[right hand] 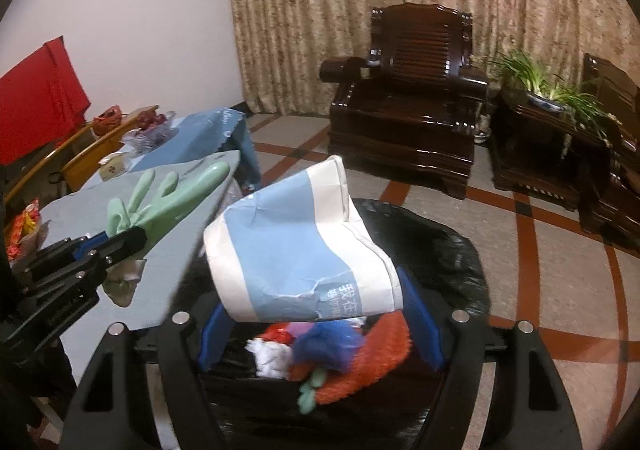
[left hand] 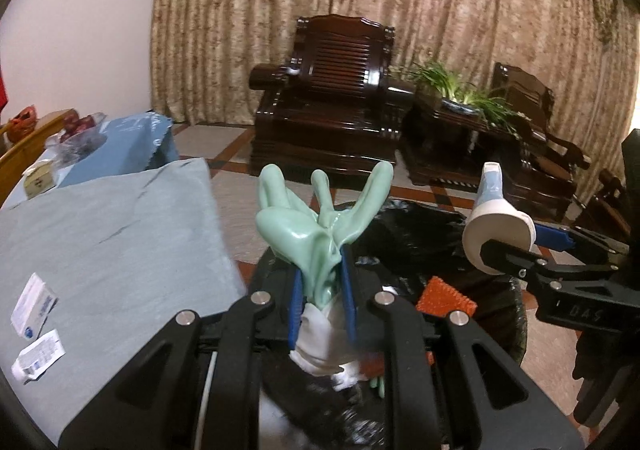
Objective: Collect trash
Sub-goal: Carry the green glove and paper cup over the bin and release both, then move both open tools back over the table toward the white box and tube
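My left gripper (left hand: 322, 290) is shut on a mint-green rubber glove (left hand: 320, 206) with a white cuff, held over the near edge of a bin lined with a black bag (left hand: 420, 222). The glove also shows in the right wrist view (right hand: 160, 198). My right gripper (right hand: 320, 314) is shut on a crushed blue-and-white paper cup (right hand: 296, 250), held above the bin (right hand: 452, 246). The cup shows in the left wrist view (left hand: 496, 226) at the right. Inside the bin lie an orange textured item (right hand: 372, 354), blue and white scraps and another green glove (right hand: 312, 390).
A table with a grey-blue cloth (left hand: 108, 234) stands left of the bin, with two small white packets (left hand: 34, 306) near its front. Behind stand a dark wooden armchair (left hand: 332, 106), a plant on a side table (left hand: 460, 90) and a curtain. Tiled floor surrounds the bin.
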`<move>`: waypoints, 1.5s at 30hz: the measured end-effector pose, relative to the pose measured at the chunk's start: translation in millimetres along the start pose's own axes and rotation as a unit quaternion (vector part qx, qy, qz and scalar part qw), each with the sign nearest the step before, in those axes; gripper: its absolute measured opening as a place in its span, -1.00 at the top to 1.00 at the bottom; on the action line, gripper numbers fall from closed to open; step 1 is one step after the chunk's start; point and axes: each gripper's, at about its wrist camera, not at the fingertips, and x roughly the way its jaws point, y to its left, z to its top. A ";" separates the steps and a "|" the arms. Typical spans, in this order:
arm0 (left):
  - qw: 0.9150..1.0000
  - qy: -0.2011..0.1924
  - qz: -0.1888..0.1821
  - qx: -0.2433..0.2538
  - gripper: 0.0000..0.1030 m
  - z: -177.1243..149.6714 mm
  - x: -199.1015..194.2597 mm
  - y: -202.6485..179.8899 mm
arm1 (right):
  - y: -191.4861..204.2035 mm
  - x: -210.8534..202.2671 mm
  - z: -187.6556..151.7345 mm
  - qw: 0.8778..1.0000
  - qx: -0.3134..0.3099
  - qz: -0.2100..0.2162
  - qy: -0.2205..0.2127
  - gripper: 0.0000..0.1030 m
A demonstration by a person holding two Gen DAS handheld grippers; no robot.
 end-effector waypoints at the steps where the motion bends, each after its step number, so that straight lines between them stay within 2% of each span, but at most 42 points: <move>1: 1.000 0.000 -0.002 0.003 0.67 0.6 4.0 -4.1 | -4.7 1.1 -0.4 1.000 0.002 -0.003 0.000 -0.44; 12: 0.999 0.019 -0.032 0.014 0.62 4.8 48.8 -24.4 | -32.2 19.2 -1.5 1.000 0.010 -0.026 0.007 -0.44; 15: 0.998 0.026 -0.048 0.008 0.41 6.2 55.7 -25.9 | -34.4 23.4 -4.1 0.999 0.005 -0.036 0.015 -0.52; 17: 0.998 0.017 -0.054 0.002 0.06 7.1 53.5 -23.4 | -36.9 22.9 -6.6 0.999 0.005 -0.044 0.014 -0.66; 20: 0.999 0.003 -0.051 0.006 -0.20 8.7 47.9 -21.2 | -38.7 19.7 -9.3 0.999 0.008 -0.047 0.011 -0.83; 22: 0.999 -0.002 -0.045 0.006 -0.27 9.1 42.0 -17.0 | -38.8 16.8 -11.0 0.999 0.014 -0.047 0.005 -0.88; 26: 1.000 -0.017 -0.025 -0.007 -0.58 9.8 25.5 -1.6 | -34.3 10.4 -11.0 0.999 0.024 -0.036 -0.001 -0.88; 28: 1.000 -0.021 -0.015 -0.012 -0.65 10.4 15.4 8.4 | -30.2 7.4 -10.1 0.999 0.024 -0.029 -0.004 -0.88; 36: 0.999 -0.023 0.032 -0.031 -0.70 -4.5 -25.4 50.8 | 6.2 1.8 -13.3 1.000 0.015 0.006 -0.008 -0.88; 45: 0.994 -0.026 0.098 -0.049 -0.70 -28.7 -68.2 107.8 | 76.3 9.8 -12.6 0.998 -0.023 0.055 -0.005 -0.88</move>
